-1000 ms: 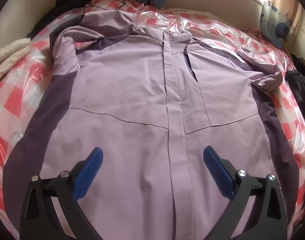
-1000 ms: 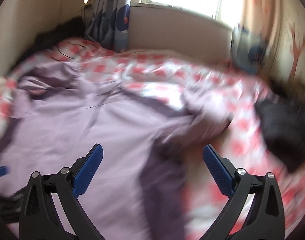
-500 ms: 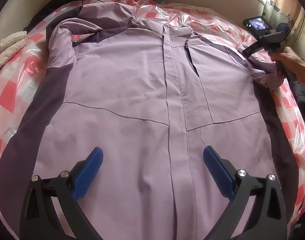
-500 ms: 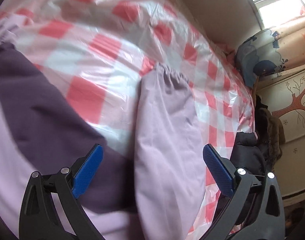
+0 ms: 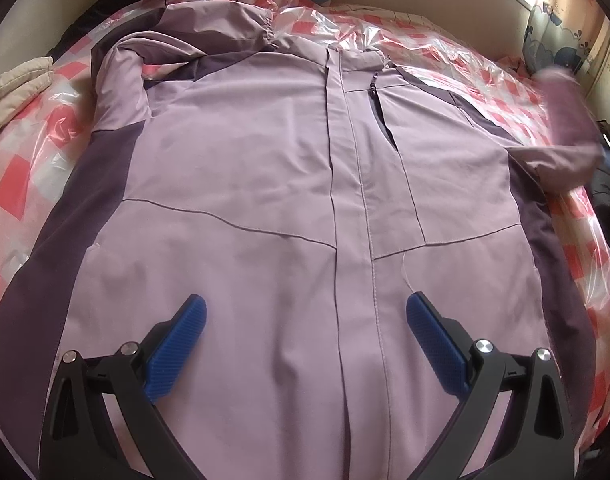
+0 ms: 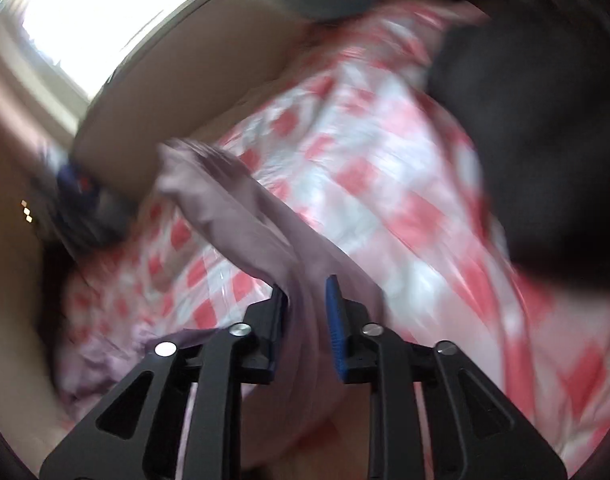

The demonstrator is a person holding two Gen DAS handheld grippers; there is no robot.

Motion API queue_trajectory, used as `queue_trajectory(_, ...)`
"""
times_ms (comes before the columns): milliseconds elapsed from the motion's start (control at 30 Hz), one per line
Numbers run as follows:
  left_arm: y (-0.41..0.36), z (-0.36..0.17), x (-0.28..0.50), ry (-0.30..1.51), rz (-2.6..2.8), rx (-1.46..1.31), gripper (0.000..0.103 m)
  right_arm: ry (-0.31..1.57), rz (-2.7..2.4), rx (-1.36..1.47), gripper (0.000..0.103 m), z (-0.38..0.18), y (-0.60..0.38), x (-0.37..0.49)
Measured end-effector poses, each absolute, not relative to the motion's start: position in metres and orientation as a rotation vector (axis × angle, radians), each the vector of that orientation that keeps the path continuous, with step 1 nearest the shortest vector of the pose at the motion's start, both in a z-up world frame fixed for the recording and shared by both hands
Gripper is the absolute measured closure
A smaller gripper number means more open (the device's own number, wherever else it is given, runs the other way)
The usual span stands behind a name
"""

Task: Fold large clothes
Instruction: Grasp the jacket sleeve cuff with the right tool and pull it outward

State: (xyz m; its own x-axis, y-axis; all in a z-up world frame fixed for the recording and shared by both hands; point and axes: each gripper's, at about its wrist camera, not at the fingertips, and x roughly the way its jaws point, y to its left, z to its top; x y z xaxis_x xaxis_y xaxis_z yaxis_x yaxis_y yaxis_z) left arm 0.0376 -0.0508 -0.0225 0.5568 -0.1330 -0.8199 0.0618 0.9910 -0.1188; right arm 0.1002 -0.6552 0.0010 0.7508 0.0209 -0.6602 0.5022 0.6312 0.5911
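Observation:
A large lilac jacket with dark purple side panels lies front-up on the bed, zipper down its middle. My left gripper is open and empty, hovering over the jacket's lower front. The jacket's right sleeve is raised off the bed at the right, blurred. In the right wrist view my right gripper is shut on that sleeve, whose cuff end sticks up past the blue pads.
The bed has a red-and-white checked cover under clear plastic. A cream quilt lies at the left edge. Dark clothes are piled at the bed's right side. A window and curtain are behind the bed.
My right gripper has closed on the right sleeve and lifted it off the bed; that view is blurred with motion. My left gripper has stayed open over the jacket's lower front.

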Motion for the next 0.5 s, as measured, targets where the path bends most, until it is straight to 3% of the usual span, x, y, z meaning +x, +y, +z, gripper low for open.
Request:
queue_trajectory(67,-0.051,-0.023,0.038,0.973,-0.111,-0.078,0.007,0.663,-0.297,0.99,0.036,-0.028,-0.682,0.045)
queue_trajectory(133,-0.05,-0.023,0.038,0.973,-0.109,-0.078,0.007,0.675,-0.267,1.046,0.035,-0.045,-0.692,0.015)
queue_trajectory(267,-0.049,-0.024,0.039,0.978,-0.106,-0.078,0.007,0.649,-0.247,1.006,0.011,-0.04,-0.7,0.003)
queue_trajectory(500,-0.05,-0.027,0.042,0.987,-0.104,-0.069,0.007,0.554,-0.222,1.309,0.01,-0.066,-0.742,0.026)
